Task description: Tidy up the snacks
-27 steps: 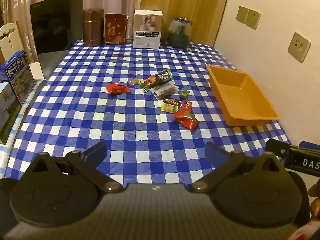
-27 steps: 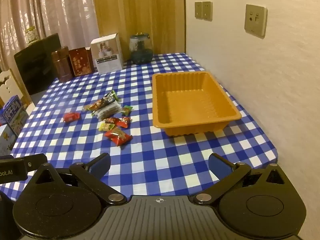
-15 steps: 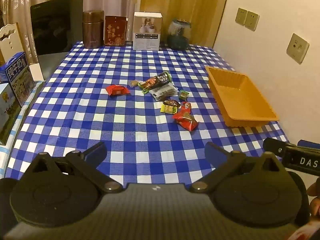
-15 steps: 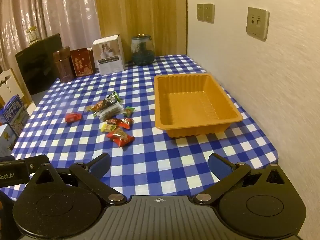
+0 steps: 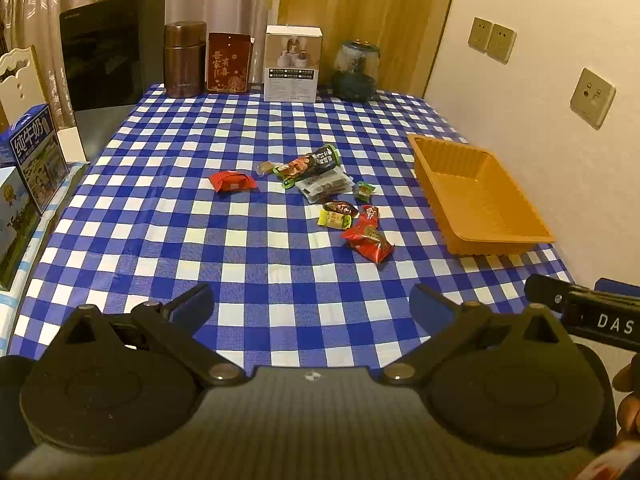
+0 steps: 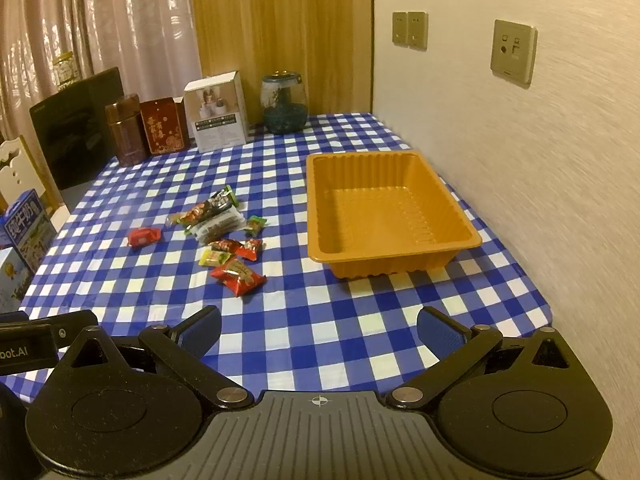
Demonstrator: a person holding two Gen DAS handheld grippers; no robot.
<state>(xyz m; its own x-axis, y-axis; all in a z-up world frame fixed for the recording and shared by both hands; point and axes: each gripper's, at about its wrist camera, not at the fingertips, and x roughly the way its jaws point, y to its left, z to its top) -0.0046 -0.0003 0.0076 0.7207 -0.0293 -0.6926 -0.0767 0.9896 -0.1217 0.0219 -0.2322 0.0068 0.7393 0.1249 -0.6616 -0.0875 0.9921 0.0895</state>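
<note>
Two handheld grippers hover above the near edge of a table covered in a blue and white checked cloth [image 5: 160,208]. Both point downward and forward over it.

The left gripper [image 5: 312,304] has its two blue-padded fingers [image 5: 192,306] spread wide, with only tablecloth between them. Ahead of its fingertips and slightly to the right lies a loose scatter of snacks [image 5: 320,192]: a red packet [image 5: 232,181] off by itself on the left, a long dark packet [image 5: 308,164] resting against a clear-wrapped one, and several small sweets whose labels are too small to read. The nearest is a larger red packet [image 5: 370,242]. All lie well apart from the fingers.

Beyond the right fingertip, near the wall, sits an orange tray [image 5: 500,236] with ribbed sides. No snack lies in it; its near inner wall is hidden behind its own rim.

The right gripper [image 6: 318,332] is likewise released, fingers [image 6: 438,330] wide apart and gripping nothing. From its view, the tray lies straight ahead and the snacks lie ahead of the left fingertip.

At the far edge stand a brown canister [image 5: 185,58], a red box [image 5: 228,62], a white box [image 5: 293,64] and a glass jar [image 5: 356,70], its contents dark and unclear. A milk carton [image 5: 38,156] is cut off at the left edge. Part of a hand [image 5: 626,400] shows at the lower right edge of the left view, mostly out of frame.
</note>
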